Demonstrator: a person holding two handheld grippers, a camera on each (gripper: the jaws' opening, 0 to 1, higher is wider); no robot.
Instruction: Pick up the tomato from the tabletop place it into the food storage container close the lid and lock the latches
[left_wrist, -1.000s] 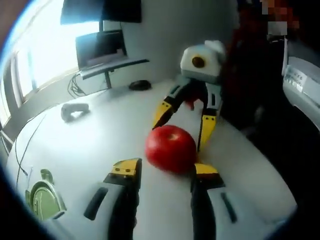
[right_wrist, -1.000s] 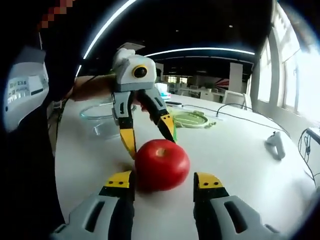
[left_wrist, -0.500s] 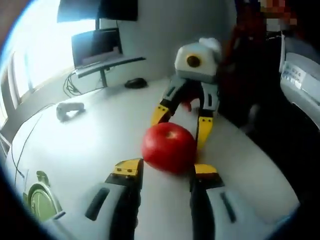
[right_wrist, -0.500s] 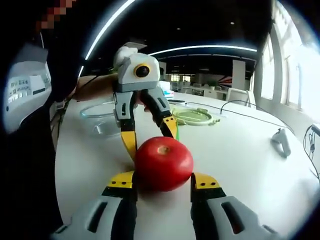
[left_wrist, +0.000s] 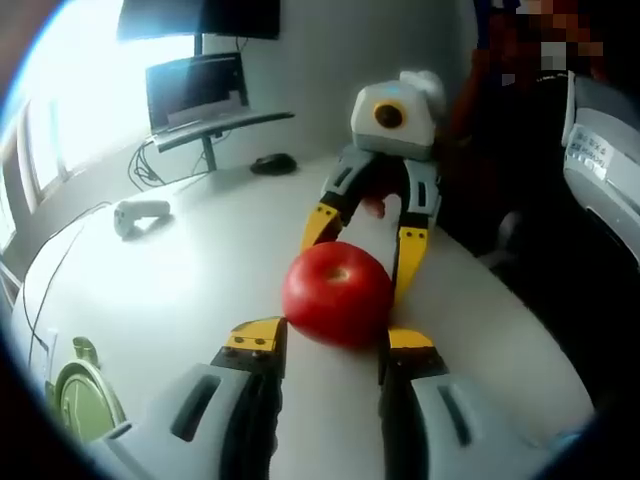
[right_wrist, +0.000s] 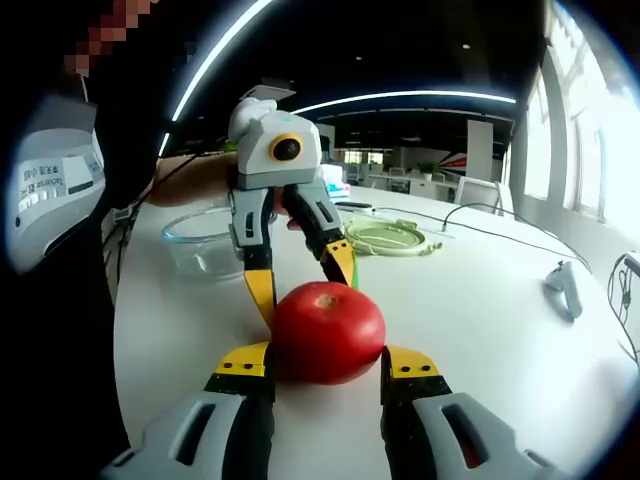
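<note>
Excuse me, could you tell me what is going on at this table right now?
A person holds a two-jaw gripper in each hand. The right gripper has its yellow tips against both sides of a tomato on the white tabletop. The left gripper is open, facing it. The clear container and green lid wait behind.

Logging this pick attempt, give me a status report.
Right gripper shut on round red tomato, on white table. Left gripper open beside it. Clear glass container beyond, path unobstructed.
</note>
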